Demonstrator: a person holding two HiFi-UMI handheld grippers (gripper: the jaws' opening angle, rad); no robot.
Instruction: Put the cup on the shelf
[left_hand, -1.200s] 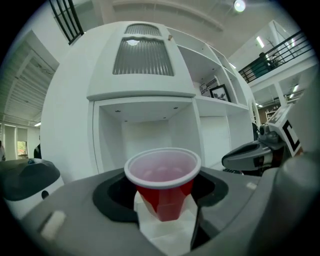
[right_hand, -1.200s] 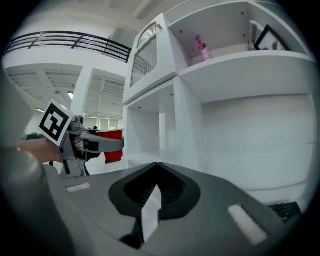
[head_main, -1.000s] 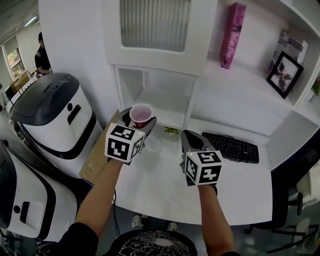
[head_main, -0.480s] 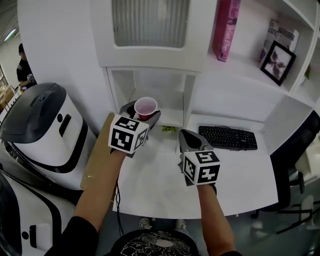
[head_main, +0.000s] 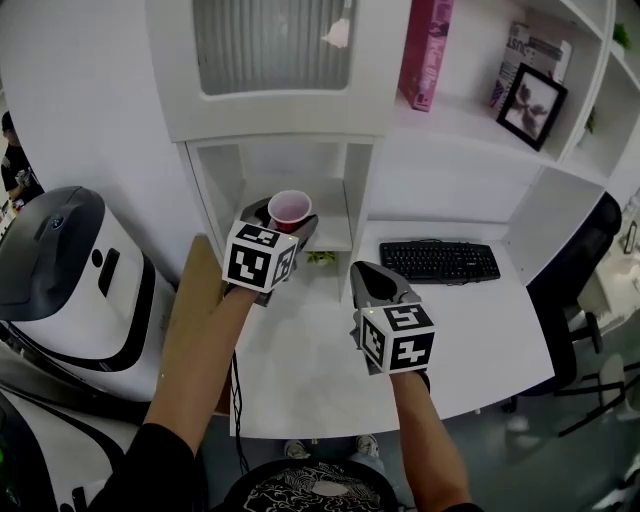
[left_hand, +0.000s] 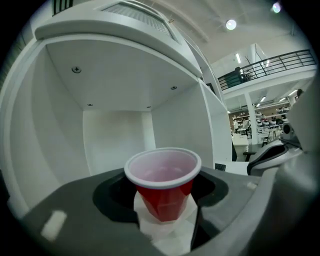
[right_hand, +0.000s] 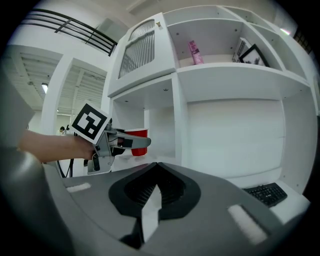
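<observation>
A red plastic cup (head_main: 289, 210) with a white rim stands upright between the jaws of my left gripper (head_main: 283, 218), which is shut on it. In the left gripper view the cup (left_hand: 163, 181) sits right in front of an open white shelf compartment (left_hand: 117, 145). The head view shows the cup at the mouth of that low shelf compartment (head_main: 330, 228) above the desk. My right gripper (head_main: 377, 283) hovers over the desk with its jaws together and nothing in them. The right gripper view shows the left gripper (right_hand: 131, 142) and the cup (right_hand: 136, 141) at the left.
A black keyboard (head_main: 440, 261) lies on the white desk (head_main: 320, 370) to the right. A small green object (head_main: 320, 257) sits by the shelf foot. A pink book (head_main: 426, 50) and a framed picture (head_main: 531, 103) stand on upper shelves. White machines (head_main: 70, 270) stand left.
The left gripper has carried the cup up and forward, closer to the low shelf compartment. The head view has tilted up. The right gripper has hardly moved.
</observation>
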